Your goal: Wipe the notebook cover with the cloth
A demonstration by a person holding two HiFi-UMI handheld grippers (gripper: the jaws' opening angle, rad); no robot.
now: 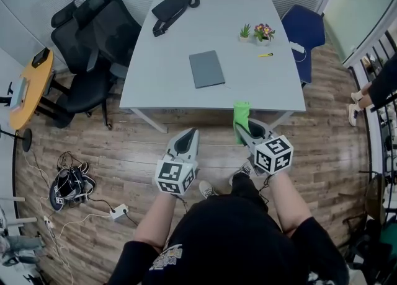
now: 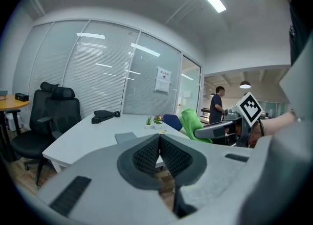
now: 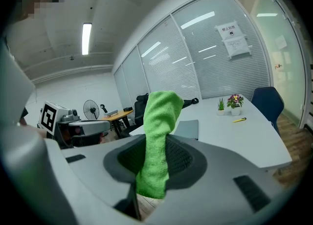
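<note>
Cloth gripped, notebook not yet wiped.
Head view: the grey notebook [image 1: 206,69] lies mid-tabletop [image 1: 173,42], nearer the front edge, untouched. Left gripper view: the left gripper [image 2: 159,137] is closed on nothing. Right gripper view: the right gripper [image 3: 155,155] clamps the green cloth [image 3: 159,121]; all the wiping is left to do.

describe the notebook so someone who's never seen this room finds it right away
Start at the big pale table. The notebook lies flat near its centre, between the black bag at the far left and the potted plants at the far right. It is the only thin, dark grey rectangle there.
</note>
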